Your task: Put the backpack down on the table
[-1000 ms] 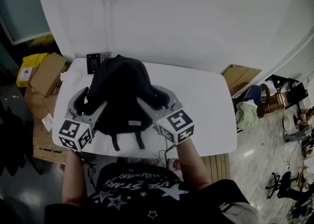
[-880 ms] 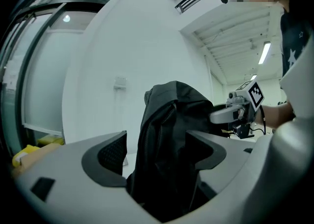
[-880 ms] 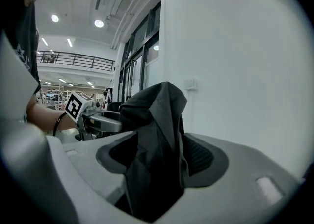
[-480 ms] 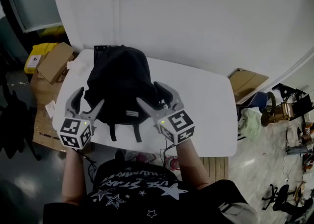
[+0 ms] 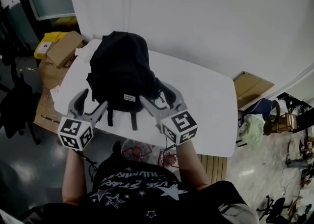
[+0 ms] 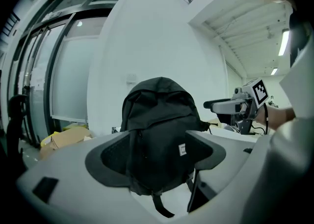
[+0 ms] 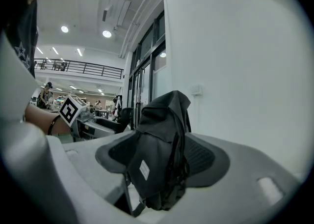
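The black backpack (image 5: 121,73) stands upright on the white table (image 5: 206,105), its straps trailing over the near edge. My left gripper (image 5: 93,101) is open just off the pack's lower left corner and does not touch it. Off the pack's lower right, my right gripper (image 5: 158,95) is also open, with nothing pressed between its pads. In the left gripper view the backpack (image 6: 159,129) shows beyond the wide jaws of the left gripper (image 6: 159,158), with the right gripper (image 6: 230,105) further off. The right gripper view shows the backpack (image 7: 159,154) from its side.
Cardboard boxes (image 5: 66,48) and a yellow item (image 5: 49,39) lie on the floor left of the table. Another box (image 5: 250,88) leans at the right. Red objects (image 5: 135,152) sit under the table's near edge. The white wall (image 5: 206,16) is right behind the table.
Both grippers have drawn back from the backpack's sides toward the person, and their jaws stand wider. The backpack stays upright on the table.
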`<state>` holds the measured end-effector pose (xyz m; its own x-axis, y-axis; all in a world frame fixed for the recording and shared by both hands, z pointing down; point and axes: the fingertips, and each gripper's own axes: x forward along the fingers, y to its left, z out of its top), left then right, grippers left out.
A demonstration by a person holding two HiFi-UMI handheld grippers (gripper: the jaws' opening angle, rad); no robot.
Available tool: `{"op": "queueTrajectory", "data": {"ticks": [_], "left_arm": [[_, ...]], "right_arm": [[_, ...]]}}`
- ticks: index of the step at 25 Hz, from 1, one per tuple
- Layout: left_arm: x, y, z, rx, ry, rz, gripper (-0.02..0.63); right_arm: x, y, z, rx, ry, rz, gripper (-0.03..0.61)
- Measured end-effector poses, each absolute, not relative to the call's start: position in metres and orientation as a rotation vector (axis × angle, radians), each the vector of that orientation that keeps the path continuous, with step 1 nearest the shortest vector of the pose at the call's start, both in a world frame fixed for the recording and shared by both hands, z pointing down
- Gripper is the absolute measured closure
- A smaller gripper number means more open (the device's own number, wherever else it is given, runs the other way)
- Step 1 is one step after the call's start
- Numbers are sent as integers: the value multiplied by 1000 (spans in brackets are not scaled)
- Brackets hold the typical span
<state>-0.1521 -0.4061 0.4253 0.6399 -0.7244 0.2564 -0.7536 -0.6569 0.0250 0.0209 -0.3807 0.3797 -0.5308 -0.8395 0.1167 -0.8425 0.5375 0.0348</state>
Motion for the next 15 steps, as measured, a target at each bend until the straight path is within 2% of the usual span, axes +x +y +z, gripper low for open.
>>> {"op": "queueTrajectory", "data": {"ticks": [6,7,10,12,15], "left_arm": [[-134,-353,425,2723,-1264,329,267],[-131,-345,425,2723,-1273,333,267],[-126,-321,426,2714,-1303,349,278],[-124,-306,426,2705,-1330,358,342],[-123,-284,426,2688,-1366,374,425]], "right_arm": [[29,-331,388,1379,-2679,59,285],[31,-323,389,1366,-2682,61,336],[33,-302,391,1314,-2705,69,388],[32,-290,390,1273,-2723,64,443],[30,-274,390,1213,-2742,58,559]]}}
